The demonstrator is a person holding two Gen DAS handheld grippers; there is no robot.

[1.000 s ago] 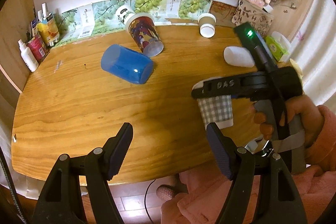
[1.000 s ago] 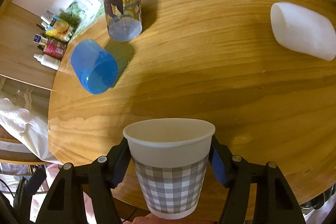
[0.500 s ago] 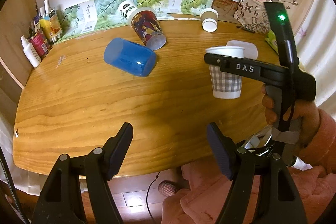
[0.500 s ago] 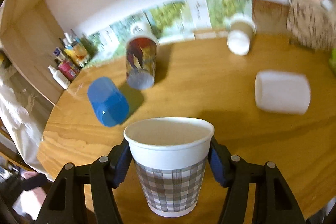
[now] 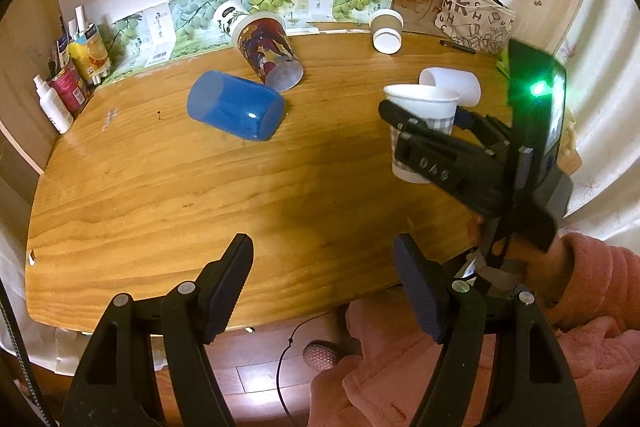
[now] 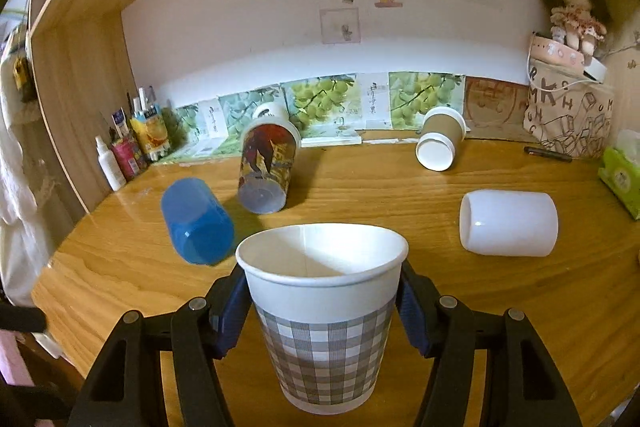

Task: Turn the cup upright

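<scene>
Right fingers: the right gripper [image 6: 322, 311] has its blue pads pressed on both sides of the checked paper cup [image 6: 324, 315], clamped just under the white rim band.
Left fingers: the left gripper [image 5: 324, 289] stands wide apart with nothing between the pads, low over the near edge of the table [image 5: 160, 187].
Change since a second ago: the checked paper cup was held low near the front edge, seen from above; now it is mouth up, upright, and further in over the wood, just in front of the white cup [image 5: 452, 85].
Change in view: the right camera looked down at the tabletop before; it now looks level toward the back wall.
Cup base: whether it touches the table I cannot tell.
Other cups: the blue cup [image 6: 196, 225], the picture cup [image 6: 266, 169], the brown cup [image 6: 440, 139] and the white cup all lie on their sides, unmoved.
Edges: the front edge runs just beyond the left pads; a tissue box [image 6: 622, 179] sits at the right edge, bottles [image 6: 120, 155] at the left.
Open room: bare wood spreads across the front left of the table, between the blue cup and the near edge.
</scene>
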